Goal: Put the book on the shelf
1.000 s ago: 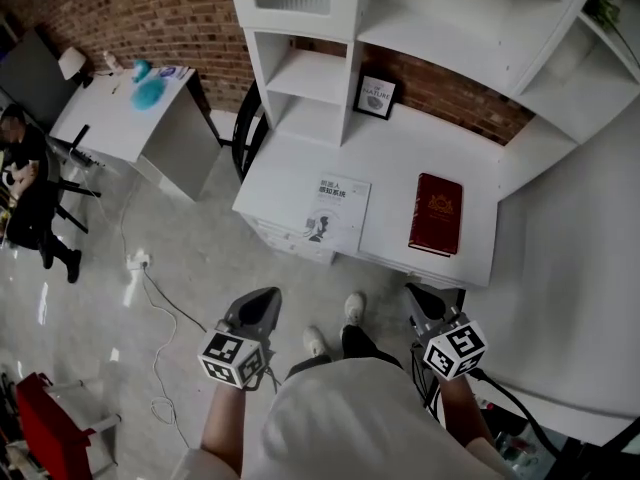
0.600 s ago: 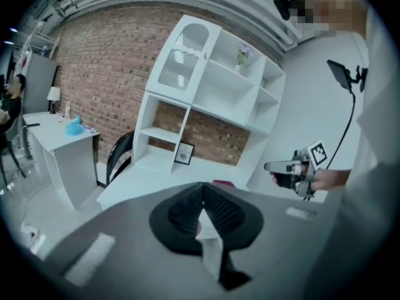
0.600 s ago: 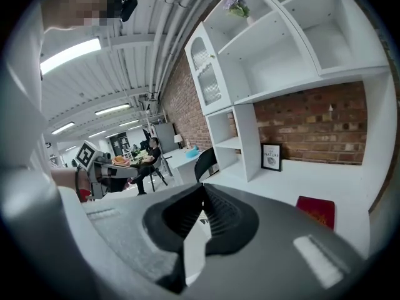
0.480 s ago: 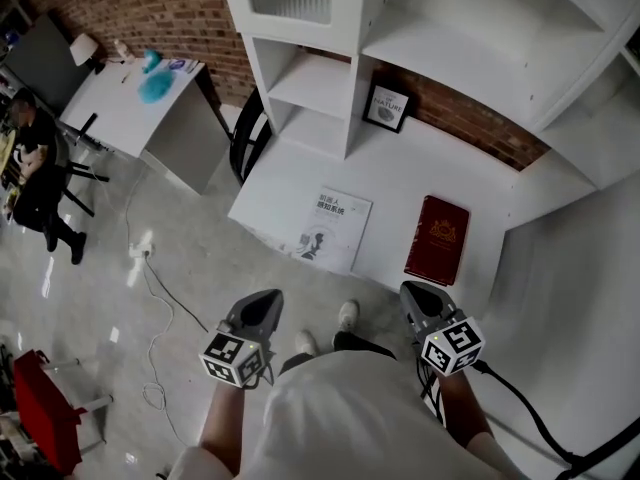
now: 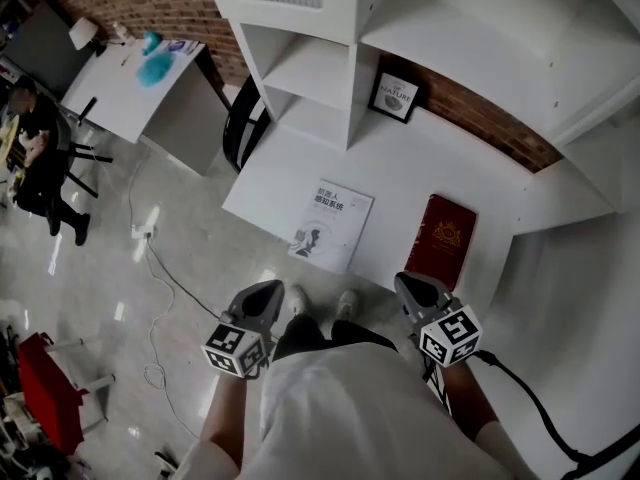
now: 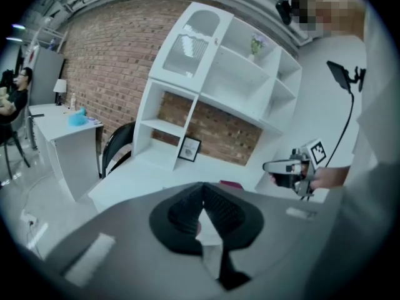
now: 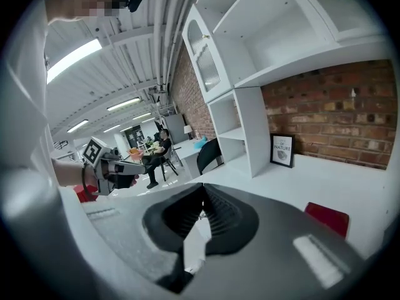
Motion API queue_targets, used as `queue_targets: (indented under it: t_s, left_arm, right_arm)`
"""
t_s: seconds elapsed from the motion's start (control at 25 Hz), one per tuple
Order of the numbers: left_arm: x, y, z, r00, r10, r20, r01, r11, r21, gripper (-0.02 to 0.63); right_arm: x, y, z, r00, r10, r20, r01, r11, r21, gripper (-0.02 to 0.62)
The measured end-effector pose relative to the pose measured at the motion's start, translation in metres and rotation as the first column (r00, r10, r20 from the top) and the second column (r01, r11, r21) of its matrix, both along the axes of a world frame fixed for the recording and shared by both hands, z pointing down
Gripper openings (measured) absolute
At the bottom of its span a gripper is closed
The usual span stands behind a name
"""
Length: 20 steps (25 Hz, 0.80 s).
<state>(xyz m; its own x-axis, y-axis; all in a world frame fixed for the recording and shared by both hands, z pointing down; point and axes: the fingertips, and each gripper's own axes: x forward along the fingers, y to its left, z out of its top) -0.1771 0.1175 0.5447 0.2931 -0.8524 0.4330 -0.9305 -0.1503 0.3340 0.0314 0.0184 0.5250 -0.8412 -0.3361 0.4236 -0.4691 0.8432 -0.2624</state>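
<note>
A dark red book (image 5: 441,240) lies flat on the white desk (image 5: 270,173), right of a white paperback (image 5: 331,225). Part of the red book (image 7: 327,217) also shows in the right gripper view. The white shelf unit (image 5: 310,73) stands on the back of the desk. My left gripper (image 5: 262,299) hangs shut and empty before the desk's front edge, below the paperback. My right gripper (image 5: 413,288) is shut and empty just short of the red book's near end. Each gripper view shows jaws pressed together (image 6: 200,192) (image 7: 203,195).
A framed picture (image 5: 392,98) leans against the brick wall in the shelf's lower bay. A black chair (image 5: 237,128) stands left of the desk. Further left are a second white table (image 5: 125,88) and a seated person (image 5: 30,158). A cable (image 5: 160,278) trails on the floor.
Both grippers have advanced toward the desk; the desk and books now sit closer beneath me. The right gripper has neared the red book's near end. Both stayed shut.
</note>
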Motion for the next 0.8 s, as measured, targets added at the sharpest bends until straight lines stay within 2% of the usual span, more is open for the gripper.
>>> queue_targets:
  t_s: [0.28,0.44,0.6,0.8]
  left_arm:
    - [-0.013,-0.024,0.025,0.999,0.039,-0.006,-0.039,0.999,-0.029,0.008]
    - [-0.026,-0.033,0.053,0.997,0.076,0.015,-0.075,0.995,-0.073,0.008]
    - [-0.036,-0.039,0.091,0.995,0.099,-0.005,-0.099,0.985,-0.138,0.008]
    - [-0.047,-0.042,0.149,0.995,0.097,-0.037,-0.103,0.968,-0.227,0.008]
  right_arm:
    - [-0.021,-0.021,0.03,1.0,0.0,-0.021,-0.001,1.0,-0.032,0.002]
    - [-0.04,-0.036,0.059,0.998,-0.023,-0.056,0.019,0.998,-0.058,0.002]
    - [-0.062,-0.052,0.099,0.987,-0.087,-0.132,0.076,0.994,-0.083,0.002]
    - [-0.092,-0.078,0.157,0.955,-0.17,-0.244,0.147,0.983,-0.109,0.003]
